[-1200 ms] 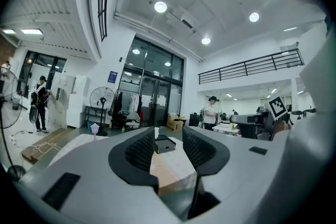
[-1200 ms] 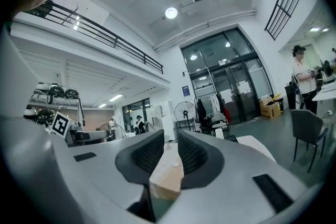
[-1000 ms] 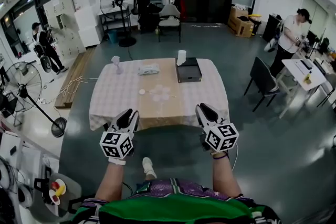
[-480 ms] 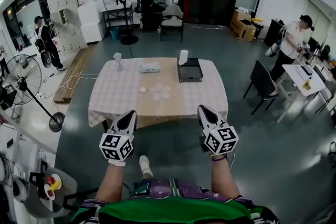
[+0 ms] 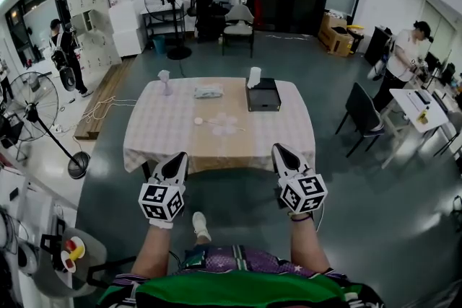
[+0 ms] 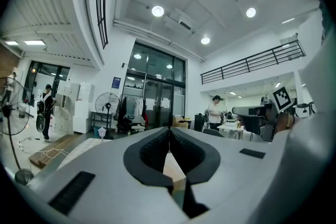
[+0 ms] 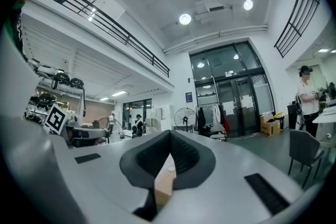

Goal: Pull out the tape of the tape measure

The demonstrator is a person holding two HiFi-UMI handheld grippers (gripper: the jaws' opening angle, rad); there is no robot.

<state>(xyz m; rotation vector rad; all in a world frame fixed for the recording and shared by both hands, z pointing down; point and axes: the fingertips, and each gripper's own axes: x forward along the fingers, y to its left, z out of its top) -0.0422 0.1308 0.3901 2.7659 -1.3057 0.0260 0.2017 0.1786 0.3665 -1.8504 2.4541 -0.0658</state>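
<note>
Both grippers are hovering level over the floor, just short of the near edge of the table (image 5: pixel 155 137) and touching nothing. Left gripper (image 5: pixel 177 157): jaws are sitting together, nothing between them. Right gripper (image 5: pixel 279 150): same, jaws together and empty. Tape measure: can't pick it out. Small pale items (image 5: pixel 224 123) are lying mid-table, too small to identify, well apart from both grippers. A black box (image 5: pixel 263 97) is sitting toward the far right.
</note>
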